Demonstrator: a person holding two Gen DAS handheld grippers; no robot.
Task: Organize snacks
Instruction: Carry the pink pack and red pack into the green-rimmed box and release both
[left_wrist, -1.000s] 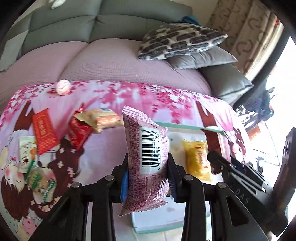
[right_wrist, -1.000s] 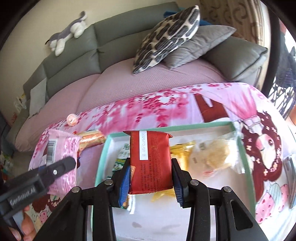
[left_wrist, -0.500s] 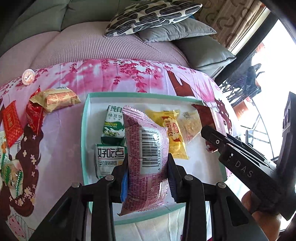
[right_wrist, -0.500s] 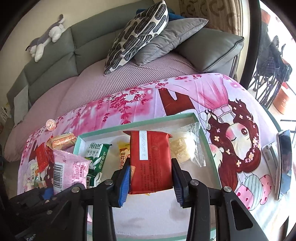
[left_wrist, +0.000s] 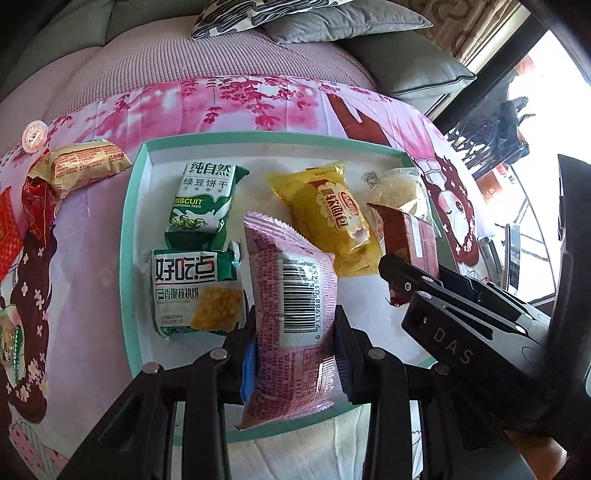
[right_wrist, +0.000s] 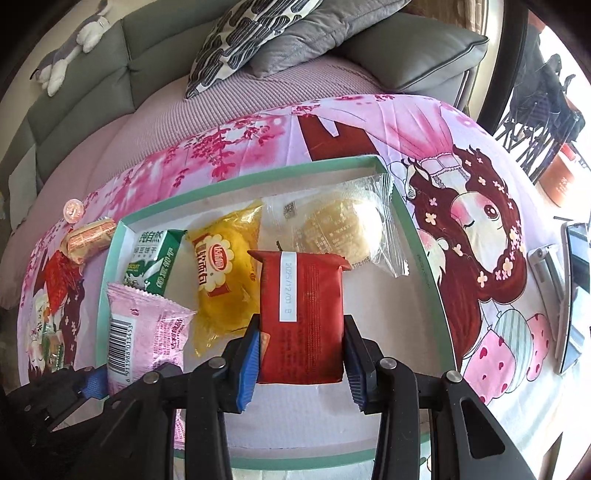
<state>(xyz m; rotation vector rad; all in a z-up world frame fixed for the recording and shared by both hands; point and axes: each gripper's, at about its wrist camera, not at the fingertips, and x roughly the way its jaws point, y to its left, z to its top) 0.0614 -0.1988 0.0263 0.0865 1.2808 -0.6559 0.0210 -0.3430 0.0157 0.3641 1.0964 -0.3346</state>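
Gripping the pink snack packet (left_wrist: 291, 314) (barcode facing you), your left gripper (left_wrist: 295, 354) hangs over the near side of the teal tray (left_wrist: 127, 236), beside the green biscuit packs (left_wrist: 201, 206). Right wrist view: your right gripper (right_wrist: 301, 354) clamps the red snack packet (right_wrist: 301, 314) above the tray's middle, near the yellow bread pack (right_wrist: 225, 273).

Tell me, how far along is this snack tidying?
About halfway, by the look of it. Four packets already lie in the green tray: two green biscuit packs, a yellow bun and a clear-wrapped cake. In hand: the left gripper holds a pink packet, the right gripper a red packet, both over the tray. Several loose snacks wait outside on the cloth.
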